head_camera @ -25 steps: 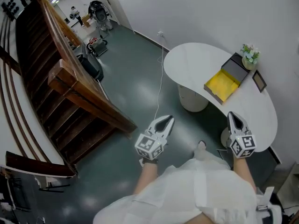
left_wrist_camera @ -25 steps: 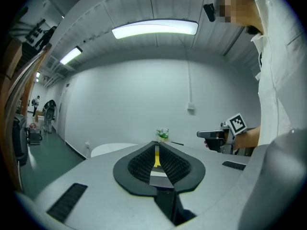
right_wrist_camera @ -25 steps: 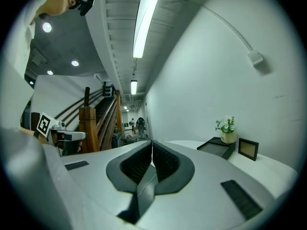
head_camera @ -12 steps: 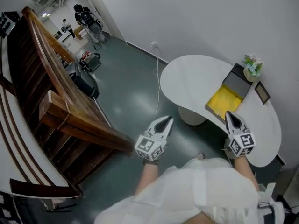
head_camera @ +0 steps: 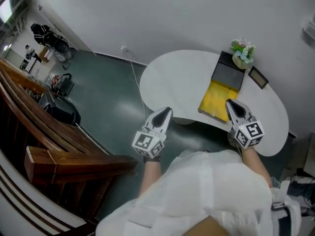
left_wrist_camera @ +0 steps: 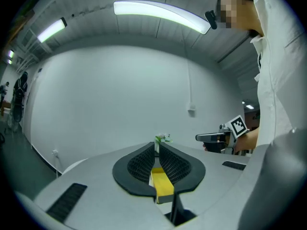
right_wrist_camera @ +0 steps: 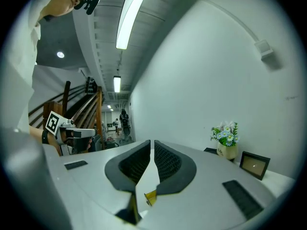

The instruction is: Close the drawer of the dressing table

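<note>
A white curved dressing table (head_camera: 172,77) carries a black box (head_camera: 229,75) whose yellow-lined drawer (head_camera: 215,98) is pulled out toward me. My right gripper (head_camera: 230,103) is shut and empty, its tips just right of the drawer's front end. My left gripper (head_camera: 166,111) is also shut and empty, at the table's front edge, left of the drawer. In the left gripper view the drawer (left_wrist_camera: 162,183) shows as yellow between the shut jaws of the left gripper (left_wrist_camera: 157,145), and the right gripper (left_wrist_camera: 211,138) shows at the right. The right gripper view looks over the right gripper (right_wrist_camera: 152,143) along the tabletop.
A small pot of flowers (head_camera: 242,50) and a picture frame (head_camera: 258,77) stand behind the box by the white wall. A cable (head_camera: 133,70) runs down from a wall socket. A wooden staircase (head_camera: 59,156) is at the left. A black bag (head_camera: 61,113) lies on the grey floor.
Both grippers have moved level toward the table. The right one now reaches the drawer's front end. The left one has come to the table's front edge. Both stayed shut.
</note>
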A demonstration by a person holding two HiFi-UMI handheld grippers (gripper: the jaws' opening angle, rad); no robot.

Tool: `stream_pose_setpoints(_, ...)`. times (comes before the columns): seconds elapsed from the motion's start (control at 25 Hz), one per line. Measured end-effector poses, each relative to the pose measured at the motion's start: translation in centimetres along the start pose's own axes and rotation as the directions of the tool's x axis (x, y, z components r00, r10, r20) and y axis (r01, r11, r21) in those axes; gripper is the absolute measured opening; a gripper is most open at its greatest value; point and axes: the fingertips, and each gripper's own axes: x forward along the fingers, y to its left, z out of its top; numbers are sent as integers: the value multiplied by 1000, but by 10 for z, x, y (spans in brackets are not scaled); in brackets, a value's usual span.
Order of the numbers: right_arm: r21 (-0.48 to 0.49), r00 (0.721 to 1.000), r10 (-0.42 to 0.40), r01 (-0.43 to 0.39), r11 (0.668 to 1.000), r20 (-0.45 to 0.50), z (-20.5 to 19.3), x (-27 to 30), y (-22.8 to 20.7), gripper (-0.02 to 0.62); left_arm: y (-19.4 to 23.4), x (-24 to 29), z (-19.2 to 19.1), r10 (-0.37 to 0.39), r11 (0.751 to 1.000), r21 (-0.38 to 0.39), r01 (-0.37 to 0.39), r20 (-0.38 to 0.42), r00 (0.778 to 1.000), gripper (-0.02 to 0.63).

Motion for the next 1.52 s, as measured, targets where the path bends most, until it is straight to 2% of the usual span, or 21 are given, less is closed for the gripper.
stream_pose_setpoints(0.16, 26, 996, -92, 92, 995, -1, 0, 7, -20, 11, 9, 42, -2, -120, 993, 2, 120, -18, 993, 37)
stream_pose_setpoints(0.32, 39, 978, -206, 207, 978, -19, -4, 15, -33, 12, 19, 82, -4, -257, 966, 3, 257, -35, 966, 37)
stream_pose_setpoints(0.56, 47, 942, -336, 337, 940, -18, -2, 43, -49, 12, 43, 139, 6, -445, 893, 40, 448, -59, 893, 37)
stream_pose_setpoints(0.76, 42, 917, -392, 395, 918, -66, -19, 64, -48, 14, 61, 172, 1, -544, 836, 33, 547, -78, 836, 37)
stream_pose_setpoints(0.88, 25, 907, -405, 410, 912, -116, -32, 75, -42, 41, 68, 183, -8, -595, 801, 10, 598, -93, 798, 37)
stream_pose_setpoints(1.08, -17, 899, -379, 385, 923, -220, -58, 90, -34, 63, 69, 192, -32, -666, 742, -11, 671, -123, 735, 37)
stream_pose_setpoints(1.24, -74, 886, -300, 293, 953, -353, -87, 100, -21, 72, 62, 191, -49, -704, 706, -30, 707, -139, 697, 37)
stream_pose_setpoints(1.36, -133, 851, -210, 166, 977, -481, -116, 104, -7, 78, 54, 186, -63, -725, 684, -44, 728, -149, 672, 37)
stream_pose_setpoints(1.52, -166, 775, -101, -5, 986, -624, -151, 105, 9, 80, 43, 181, -79, -746, 660, -58, 749, -167, 644, 37)
